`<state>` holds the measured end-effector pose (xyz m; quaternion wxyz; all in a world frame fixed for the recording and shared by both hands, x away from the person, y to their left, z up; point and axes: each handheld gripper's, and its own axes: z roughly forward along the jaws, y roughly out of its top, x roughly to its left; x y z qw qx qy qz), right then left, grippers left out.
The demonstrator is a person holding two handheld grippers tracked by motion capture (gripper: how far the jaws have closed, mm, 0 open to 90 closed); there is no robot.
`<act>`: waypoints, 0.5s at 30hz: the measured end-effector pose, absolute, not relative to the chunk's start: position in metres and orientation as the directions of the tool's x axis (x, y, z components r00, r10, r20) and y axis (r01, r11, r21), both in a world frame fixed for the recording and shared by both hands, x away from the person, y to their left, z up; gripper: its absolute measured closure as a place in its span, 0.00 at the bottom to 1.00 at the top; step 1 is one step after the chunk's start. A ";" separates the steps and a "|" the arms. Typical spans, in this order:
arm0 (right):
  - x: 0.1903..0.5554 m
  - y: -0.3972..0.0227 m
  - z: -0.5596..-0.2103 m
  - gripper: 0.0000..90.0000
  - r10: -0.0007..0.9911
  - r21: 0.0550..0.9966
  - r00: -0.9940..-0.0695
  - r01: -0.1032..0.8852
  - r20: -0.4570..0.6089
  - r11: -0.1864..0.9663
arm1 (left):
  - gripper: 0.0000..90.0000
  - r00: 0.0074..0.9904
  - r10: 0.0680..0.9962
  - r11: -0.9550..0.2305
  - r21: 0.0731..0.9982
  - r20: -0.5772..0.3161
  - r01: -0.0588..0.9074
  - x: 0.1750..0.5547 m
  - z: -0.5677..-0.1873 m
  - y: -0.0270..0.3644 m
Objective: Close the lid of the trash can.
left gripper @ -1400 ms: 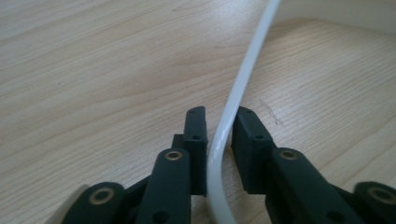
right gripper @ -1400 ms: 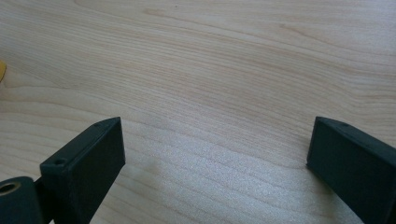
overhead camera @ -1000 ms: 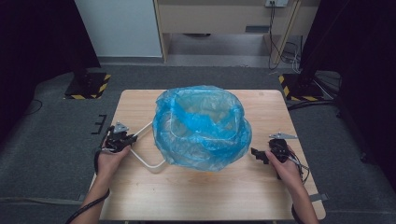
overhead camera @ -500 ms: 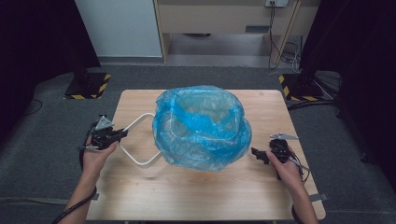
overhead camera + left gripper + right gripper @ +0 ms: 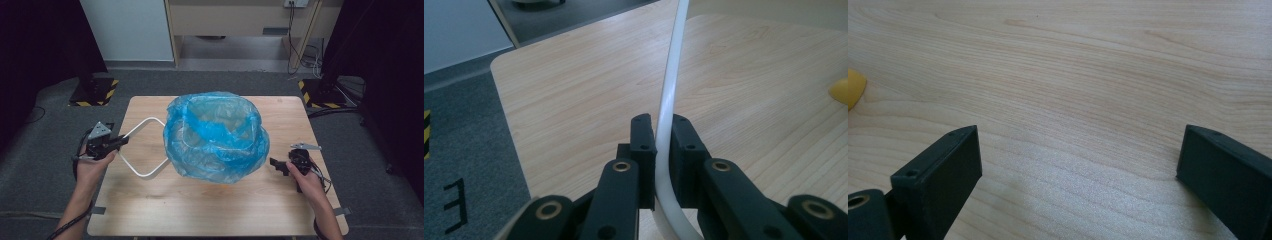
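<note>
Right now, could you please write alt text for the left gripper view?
The left gripper has its two black jaws shut on a thin white curved handle, which rises away from the camera. Beneath lies a light wooden table, with grey carpet floor beside it.

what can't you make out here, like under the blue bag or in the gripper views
- High view: the blue bag hides what it covers and where the white handle joins.
- Left gripper view: the yellow thing is cut off by the right edge.
- Right gripper view: another yellow edge, cut off at left.
</note>
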<state>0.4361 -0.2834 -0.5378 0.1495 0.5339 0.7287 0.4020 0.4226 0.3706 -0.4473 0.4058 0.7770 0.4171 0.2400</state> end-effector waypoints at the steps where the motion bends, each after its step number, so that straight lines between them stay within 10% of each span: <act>1: 0.436 -0.284 -0.538 0.05 0.898 0.746 -0.386 0.658 0.212 0.107 | 0.91 0.538 0.843 -0.322 0.832 0.034 0.452 0.422 -0.446 0.372; 15: 0.436 -0.282 -0.538 0.05 0.900 0.745 -0.400 0.652 0.176 0.144 | 0.91 0.535 0.844 -0.310 0.855 0.045 0.417 0.409 -0.426 0.394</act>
